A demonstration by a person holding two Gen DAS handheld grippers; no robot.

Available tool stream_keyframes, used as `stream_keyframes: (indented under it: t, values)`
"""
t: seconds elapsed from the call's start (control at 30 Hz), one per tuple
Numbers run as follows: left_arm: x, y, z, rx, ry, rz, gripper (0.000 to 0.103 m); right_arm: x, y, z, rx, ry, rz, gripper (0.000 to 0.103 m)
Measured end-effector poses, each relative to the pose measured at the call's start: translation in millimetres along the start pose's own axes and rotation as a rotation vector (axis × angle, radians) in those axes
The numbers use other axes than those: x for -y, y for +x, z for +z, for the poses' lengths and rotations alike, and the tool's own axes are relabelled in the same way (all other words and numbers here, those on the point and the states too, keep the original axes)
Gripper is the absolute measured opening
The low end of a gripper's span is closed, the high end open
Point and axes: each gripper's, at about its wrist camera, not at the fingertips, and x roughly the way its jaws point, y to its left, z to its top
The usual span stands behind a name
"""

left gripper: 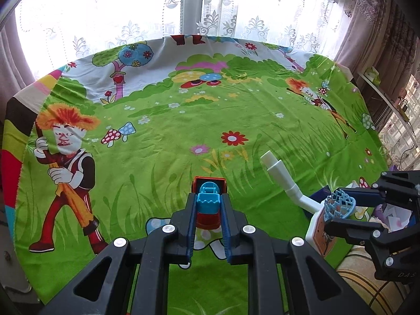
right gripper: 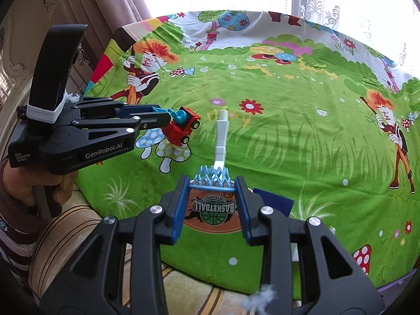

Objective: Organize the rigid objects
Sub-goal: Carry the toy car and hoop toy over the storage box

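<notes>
My left gripper (left gripper: 209,202) is shut on a red toy truck (left gripper: 208,216) with a blue digger arm, held tilted just above the cartoon cloth; the truck also shows in the right wrist view (right gripper: 182,127), in the left gripper (right gripper: 168,116). My right gripper (right gripper: 213,183) is shut on a toy basketball hoop (right gripper: 214,204): orange backboard, light blue net (right gripper: 214,176), white pole (right gripper: 221,134) pointing away over the cloth. In the left wrist view the right gripper (left gripper: 344,211) holds the hoop (left gripper: 338,204) at the lower right, with its pole (left gripper: 283,177).
A bright green cartoon cloth (left gripper: 170,120) covers the round table. Lace curtains and a window stand behind it. A dark blue flat piece (right gripper: 275,200) lies under the hoop. A striped cushion (right gripper: 65,236) sits below the near edge. Shelves (left gripper: 388,99) stand at the right.
</notes>
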Motion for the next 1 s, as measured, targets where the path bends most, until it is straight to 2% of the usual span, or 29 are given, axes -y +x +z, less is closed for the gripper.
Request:
stream_keyframes:
  t: [0.7,1.0]
  values:
    - [90,-75,-27,0.072,0.064,-0.089,0.018,20,-80,-56,0.072,0.096,-0.048,0.039]
    - [142,-92,-38,0.085,0.113,-0.153,0.018,53,-126,-100,0.102,0.173,-0.109,0.039]
